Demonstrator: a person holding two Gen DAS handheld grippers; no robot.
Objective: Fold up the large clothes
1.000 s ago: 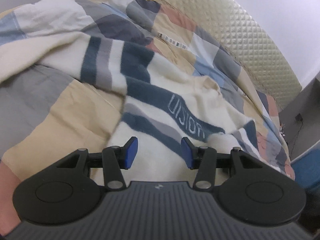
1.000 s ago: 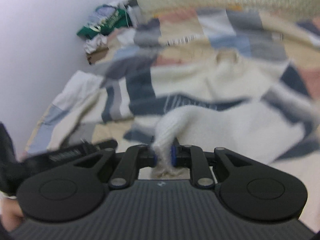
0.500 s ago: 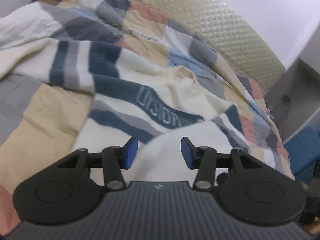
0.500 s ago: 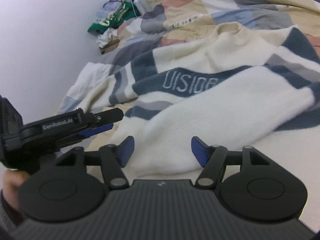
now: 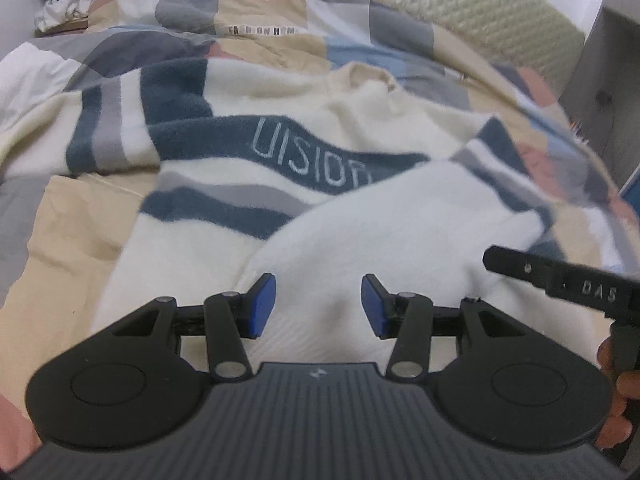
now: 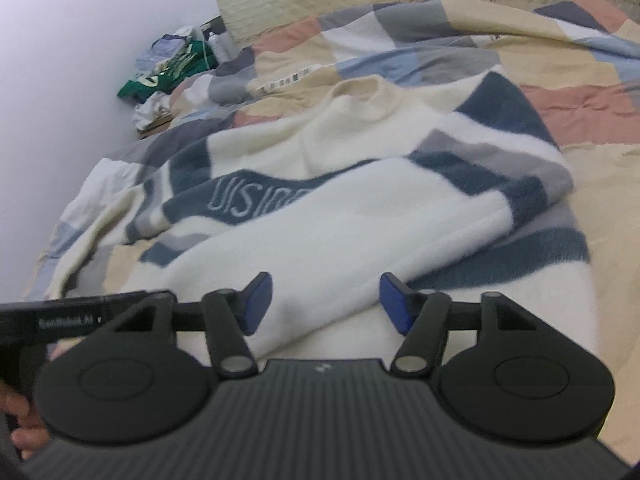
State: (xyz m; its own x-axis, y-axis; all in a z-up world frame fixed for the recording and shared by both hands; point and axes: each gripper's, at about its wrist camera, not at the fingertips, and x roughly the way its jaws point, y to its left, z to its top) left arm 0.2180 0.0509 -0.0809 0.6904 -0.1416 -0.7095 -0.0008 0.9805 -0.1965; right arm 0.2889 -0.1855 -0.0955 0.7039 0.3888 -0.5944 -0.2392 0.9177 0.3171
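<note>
A cream sweater [image 5: 224, 236] with navy and grey stripes and pale lettering lies face up on the patchwork quilt [image 5: 76, 220]. One sleeve [image 5: 408, 236] is folded diagonally across its chest and covers the end of the lettering. My left gripper [image 5: 318, 304] hovers open over the cuff end of that sleeve, nothing pinched. In the right wrist view the same sleeve [image 6: 352, 228] runs down between the blue pads of my right gripper [image 6: 326, 302]. Its jaws are closing and the pads stand clear of the fabric. Each gripper's finger shows at the edge of the other view.
A quilted cream headboard [image 5: 480, 4] backs the bed. A pile of green and white clothes [image 6: 168, 72] sits in the far left corner by the wall. A dark cabinet [image 5: 608, 80] stands at the right of the bed. A hand [image 5: 616, 408] holds the right gripper.
The right gripper was shut on the sleeve's cuff; it has let go and the sleeve now lies across the sweater. Both grippers have come lower, and the left one has rolled and shifted sideways.
</note>
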